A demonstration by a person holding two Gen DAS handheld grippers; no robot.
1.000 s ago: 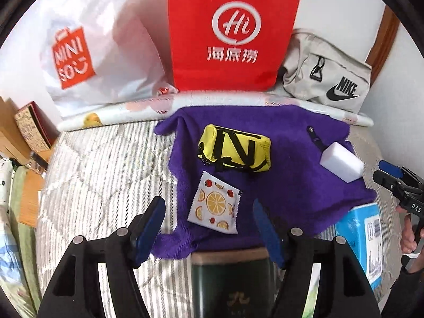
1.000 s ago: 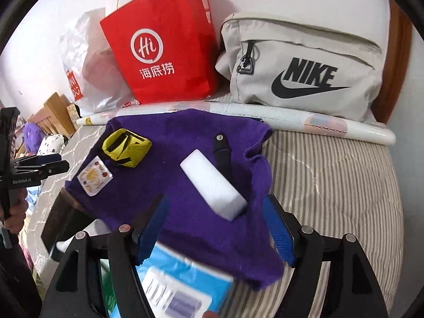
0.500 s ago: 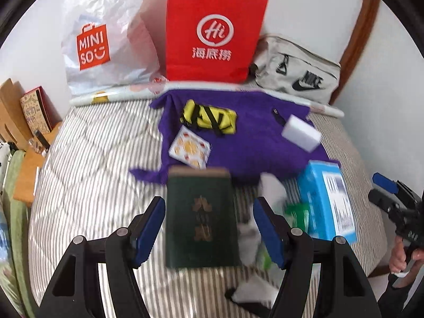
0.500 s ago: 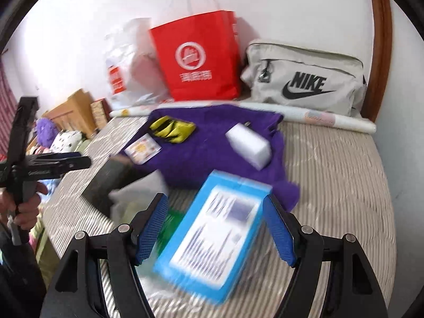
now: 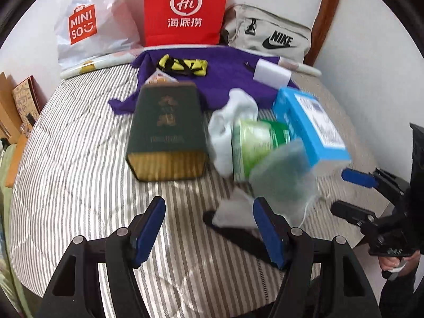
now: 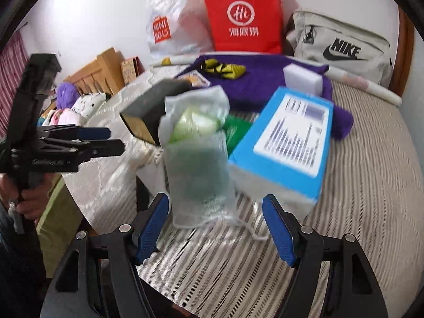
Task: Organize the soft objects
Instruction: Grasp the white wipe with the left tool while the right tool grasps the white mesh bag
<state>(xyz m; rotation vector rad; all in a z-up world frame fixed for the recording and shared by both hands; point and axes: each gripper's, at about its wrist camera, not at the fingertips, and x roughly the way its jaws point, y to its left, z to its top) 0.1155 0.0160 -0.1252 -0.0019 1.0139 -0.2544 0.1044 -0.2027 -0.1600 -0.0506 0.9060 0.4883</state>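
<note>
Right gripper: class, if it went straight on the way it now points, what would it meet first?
Most likely the translucent mesh pouch, which lies just ahead between the open right gripper fingers. The blue box sits further right. Depth is blurred, so this is a judgement.

Both tools have drawn back from the purple towel [image 5: 228, 79] toward the near edge of the bed [image 5: 66, 159]. The left tool [image 5: 209, 229] now hangs over bare striped bedding, with the dark green box [image 5: 167, 122] ahead of it. The right tool [image 6: 214, 229], earlier around the white sponge [image 6: 303, 78], now frames a translucent mesh pouch [image 6: 198, 175] beside the blue box [image 6: 288, 143].
</note>
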